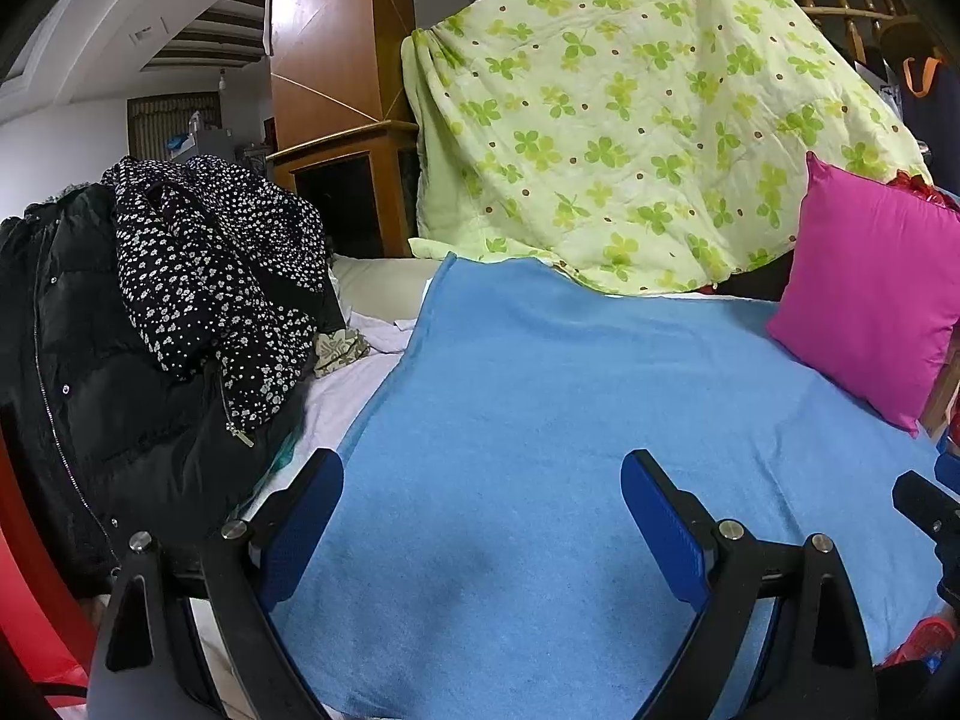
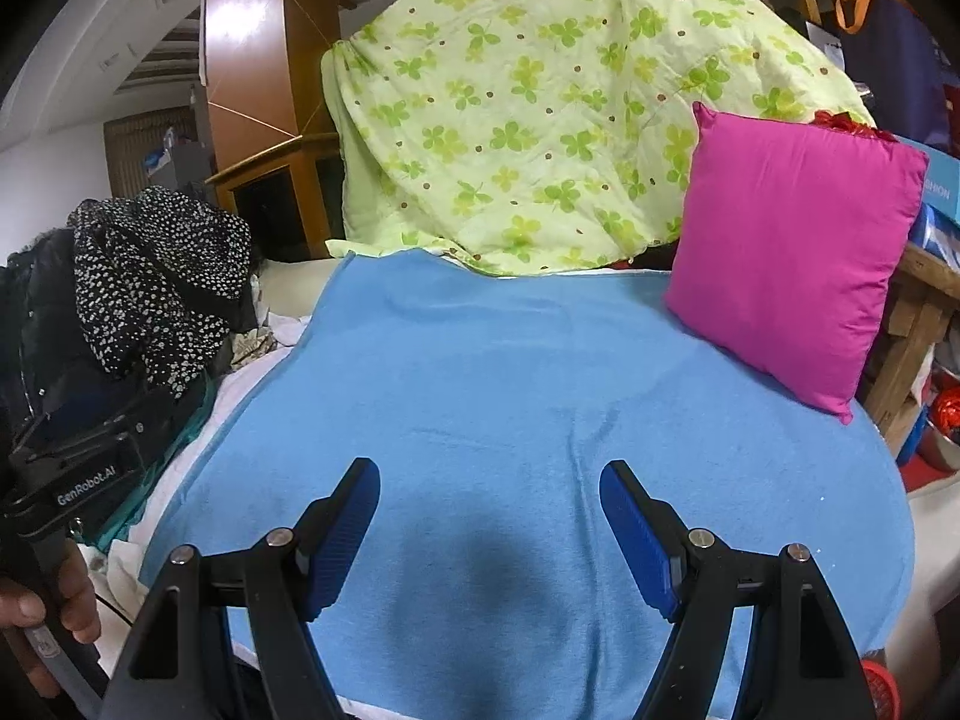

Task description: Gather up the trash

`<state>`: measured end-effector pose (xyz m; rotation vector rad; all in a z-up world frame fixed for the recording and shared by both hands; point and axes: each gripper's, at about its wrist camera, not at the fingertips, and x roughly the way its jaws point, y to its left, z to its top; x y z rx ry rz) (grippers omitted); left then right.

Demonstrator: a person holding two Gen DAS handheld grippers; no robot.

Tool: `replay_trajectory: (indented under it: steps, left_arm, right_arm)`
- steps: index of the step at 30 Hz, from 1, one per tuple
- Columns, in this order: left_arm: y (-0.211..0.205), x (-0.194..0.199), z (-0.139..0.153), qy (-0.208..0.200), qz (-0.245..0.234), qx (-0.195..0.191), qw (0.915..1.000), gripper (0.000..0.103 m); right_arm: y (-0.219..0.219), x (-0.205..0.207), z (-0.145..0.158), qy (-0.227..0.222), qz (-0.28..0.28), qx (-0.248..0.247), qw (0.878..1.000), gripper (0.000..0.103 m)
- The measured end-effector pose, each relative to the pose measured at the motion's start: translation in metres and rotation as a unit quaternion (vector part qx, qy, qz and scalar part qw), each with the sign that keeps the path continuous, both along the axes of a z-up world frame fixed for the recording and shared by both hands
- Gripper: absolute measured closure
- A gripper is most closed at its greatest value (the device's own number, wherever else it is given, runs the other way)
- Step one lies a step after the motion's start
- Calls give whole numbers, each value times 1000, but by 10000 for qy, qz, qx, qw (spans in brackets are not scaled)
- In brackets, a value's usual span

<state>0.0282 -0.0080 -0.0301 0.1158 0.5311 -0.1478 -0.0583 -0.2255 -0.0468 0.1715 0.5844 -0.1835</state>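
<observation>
Red fabric [image 1: 24,618] appears only in the left wrist view.

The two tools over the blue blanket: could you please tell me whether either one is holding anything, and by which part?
Nothing is held. The left tool and right tool are both open over the blue blanket.

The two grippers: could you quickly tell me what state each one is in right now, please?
Left gripper: open, nothing between its jaws, above the blue towel.
Right gripper: open, empty, over the same towel.
</observation>
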Motion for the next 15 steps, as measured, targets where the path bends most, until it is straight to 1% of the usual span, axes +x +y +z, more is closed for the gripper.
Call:
replay_trajectory:
  steps: [5,8,15]
  left_arm:
    - [-1,-2,0,-6,-33,-14,10000,9]
    - [-2,-4,-1,-19,-44,15,10000,9]
    - [-7,-9,-3,-11,-116,46,9999,9]
  right_arm:
    - [3,-2,3,-57,-7,-30,10000,24]
    - [5,-3,3,-21,-45,-81,10000,24]
    - [0,-5,0,66,-183,-13,9998,24]
